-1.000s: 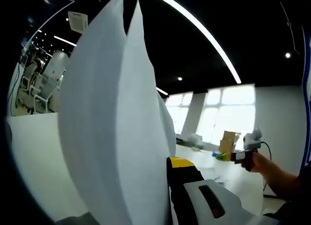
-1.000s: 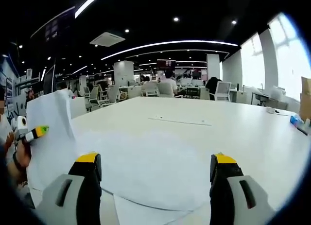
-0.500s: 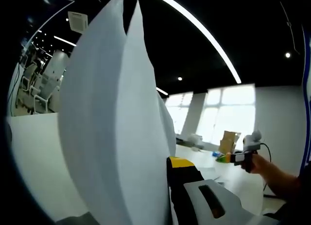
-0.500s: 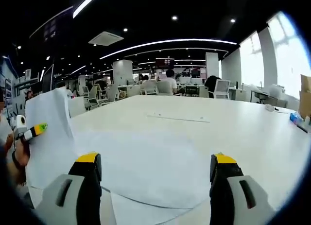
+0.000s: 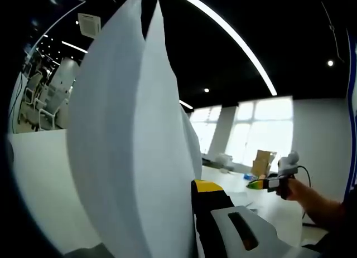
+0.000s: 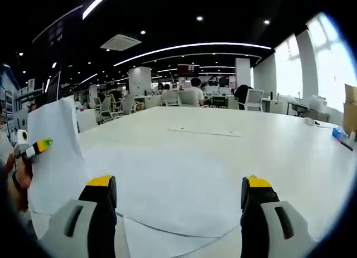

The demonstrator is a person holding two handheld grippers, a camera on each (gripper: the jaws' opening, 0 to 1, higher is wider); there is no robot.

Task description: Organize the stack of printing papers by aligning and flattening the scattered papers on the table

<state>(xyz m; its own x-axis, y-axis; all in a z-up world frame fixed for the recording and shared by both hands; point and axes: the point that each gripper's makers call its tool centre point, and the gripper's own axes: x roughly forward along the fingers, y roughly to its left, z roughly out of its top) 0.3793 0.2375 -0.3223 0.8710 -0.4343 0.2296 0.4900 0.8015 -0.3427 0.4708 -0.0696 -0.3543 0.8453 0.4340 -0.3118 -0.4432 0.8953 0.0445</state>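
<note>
In the left gripper view, the left claw (image 5: pixel 192 213) is closed on a sheaf of papers (image 5: pixel 134 141) that stands upright and fills the left and centre of the frame, while the right claw (image 5: pixel 268 181) shows small at the right edge in a hand (image 5: pixel 295 186). In the right gripper view, the right claw (image 6: pixel 177 205) is wide open and holds nothing, its jaws low in the frame over loose sheets (image 6: pixel 167 185) lying flat on the white tabletop (image 6: pixel 268 146). At the left edge of that view the upright papers stand by the left claw's yellow-green tip.
</note>
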